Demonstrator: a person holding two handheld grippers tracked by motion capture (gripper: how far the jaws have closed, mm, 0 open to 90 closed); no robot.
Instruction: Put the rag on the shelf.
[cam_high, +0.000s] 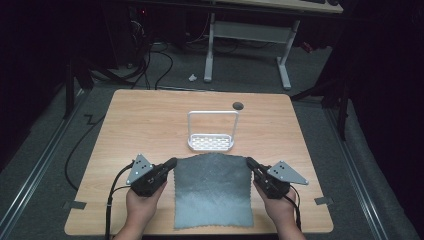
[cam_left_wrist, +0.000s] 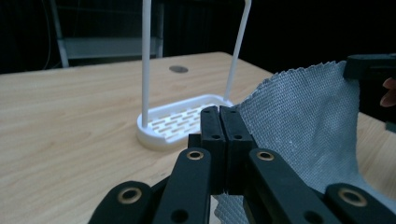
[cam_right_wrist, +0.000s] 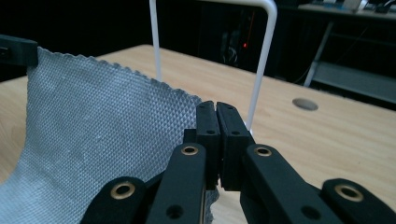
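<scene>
Currently both grippers, left (cam_high: 171, 164) and right (cam_high: 251, 163), clamp fingers on the grey cloth's (cam_high: 214, 192) far corners, near the tabletop's (cam_high: 150, 120) front edge.

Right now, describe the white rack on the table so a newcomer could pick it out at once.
Start from the wooden table. Just past the far edge of the grey cloth, whose far corners the left tool and the right tool pinch, stands the white rack. Unlike the flat cloth and the dark round hole behind it, it has a slotted base and a tall, thin hoop.
</scene>
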